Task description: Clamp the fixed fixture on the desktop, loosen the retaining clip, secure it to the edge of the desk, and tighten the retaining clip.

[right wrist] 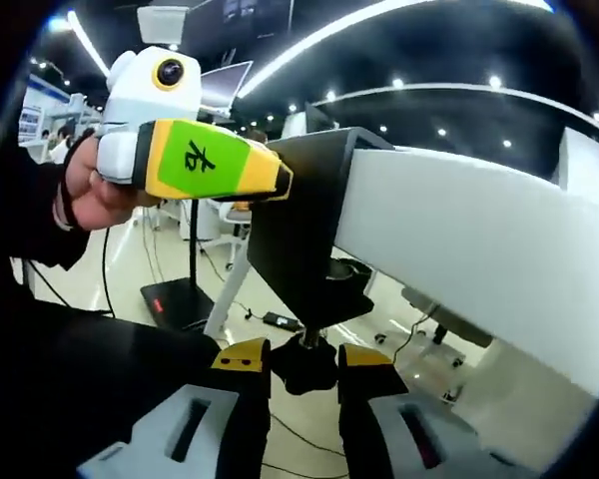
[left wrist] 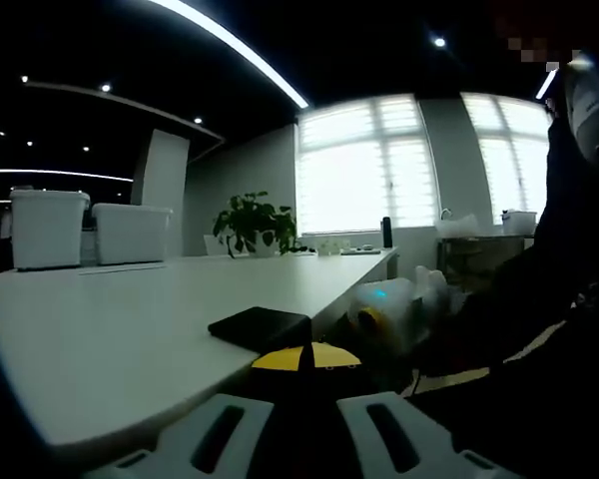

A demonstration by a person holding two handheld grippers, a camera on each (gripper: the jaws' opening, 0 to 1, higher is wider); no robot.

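Note:
A black clamp fixture (left wrist: 255, 327) sits on the near edge of the white desk (left wrist: 120, 329). In the left gripper view my left gripper (left wrist: 302, 357) has its yellow tips pressed together at the fixture's plate. In the right gripper view the fixture (right wrist: 299, 239) hangs as a black bracket over the desk edge (right wrist: 479, 239), with the left gripper (right wrist: 285, 182) gripping its top corner. Under the bracket, my right gripper (right wrist: 304, 367) is shut on the black screw knob (right wrist: 304, 361). The right gripper (left wrist: 384, 314) looks blurred below the desk edge.
Two white bins (left wrist: 48, 228) and a potted plant (left wrist: 252, 222) stand at the desk's far side. A person's dark clothing (left wrist: 559, 339) is close on the right. A hand (right wrist: 95, 195) holds the left gripper. A black stand base (right wrist: 180, 299) and cables lie on the floor.

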